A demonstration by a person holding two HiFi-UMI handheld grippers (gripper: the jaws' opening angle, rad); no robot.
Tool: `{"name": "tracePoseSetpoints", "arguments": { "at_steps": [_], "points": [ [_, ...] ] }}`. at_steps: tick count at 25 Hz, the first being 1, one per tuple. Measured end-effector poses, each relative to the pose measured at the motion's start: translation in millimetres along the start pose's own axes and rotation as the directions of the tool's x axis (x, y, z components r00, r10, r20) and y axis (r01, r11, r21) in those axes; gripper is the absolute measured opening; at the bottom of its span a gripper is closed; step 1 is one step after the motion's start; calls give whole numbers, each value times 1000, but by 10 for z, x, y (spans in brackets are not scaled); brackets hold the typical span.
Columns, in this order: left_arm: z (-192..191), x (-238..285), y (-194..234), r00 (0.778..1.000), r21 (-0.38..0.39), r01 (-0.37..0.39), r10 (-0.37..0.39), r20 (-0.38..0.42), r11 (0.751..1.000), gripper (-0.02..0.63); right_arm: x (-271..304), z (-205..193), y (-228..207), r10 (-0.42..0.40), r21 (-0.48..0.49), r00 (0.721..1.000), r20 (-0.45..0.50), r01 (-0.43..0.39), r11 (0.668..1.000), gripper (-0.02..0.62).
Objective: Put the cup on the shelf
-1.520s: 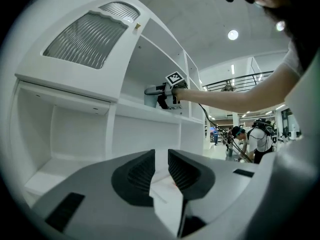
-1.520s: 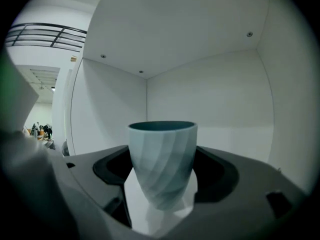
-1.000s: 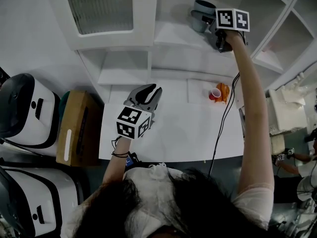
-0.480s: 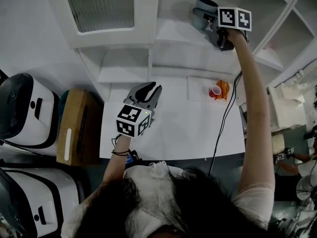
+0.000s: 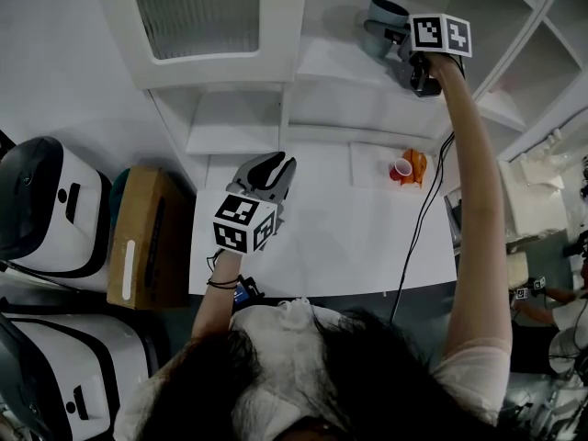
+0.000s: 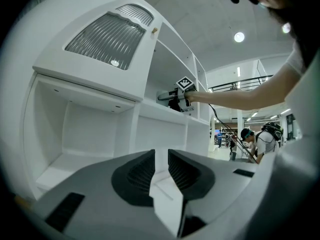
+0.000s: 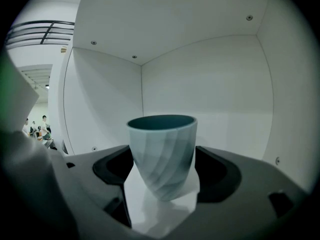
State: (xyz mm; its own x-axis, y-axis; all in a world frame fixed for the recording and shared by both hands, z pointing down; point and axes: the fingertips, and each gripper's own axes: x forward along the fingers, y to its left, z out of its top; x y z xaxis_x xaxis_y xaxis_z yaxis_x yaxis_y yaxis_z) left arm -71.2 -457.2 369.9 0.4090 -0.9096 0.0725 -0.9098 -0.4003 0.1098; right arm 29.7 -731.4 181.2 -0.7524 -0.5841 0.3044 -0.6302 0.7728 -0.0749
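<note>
A pale blue-grey ribbed cup stands upright between the pads of my right gripper, which is shut on it inside a white shelf compartment. From the head view, the cup is high in the upper shelf bay, with the right gripper reaching in from the right on an outstretched arm. My left gripper hovers low over the white table, far from the cup. Its jaws are shut with nothing between them. The left gripper view also shows the right gripper at the shelf.
A small red cup and an orange object sit on the table's far right. A ribbed-glass cabinet door hangs to the left of the shelf bay. A cardboard box and white machines stand at the left.
The right gripper and the cup have shifted slightly up and right in the shelf bay. The left gripper has hardly moved.
</note>
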Motion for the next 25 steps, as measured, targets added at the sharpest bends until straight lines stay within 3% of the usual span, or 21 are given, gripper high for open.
{"name": "tracePoseSetpoints", "arguments": {
  "at_steps": [20, 25],
  "points": [
    [-76, -326, 149, 998, -29, 61, -61, 1, 998, 91, -380, -169, 28, -134, 44, 991, 3, 134, 990, 357],
    [-109, -406, 149, 995, -30, 97, -97, -8, 995, 91, -549, -200, 195, -162, -24, 986, 40, 163, 986, 357]
  ]
}}
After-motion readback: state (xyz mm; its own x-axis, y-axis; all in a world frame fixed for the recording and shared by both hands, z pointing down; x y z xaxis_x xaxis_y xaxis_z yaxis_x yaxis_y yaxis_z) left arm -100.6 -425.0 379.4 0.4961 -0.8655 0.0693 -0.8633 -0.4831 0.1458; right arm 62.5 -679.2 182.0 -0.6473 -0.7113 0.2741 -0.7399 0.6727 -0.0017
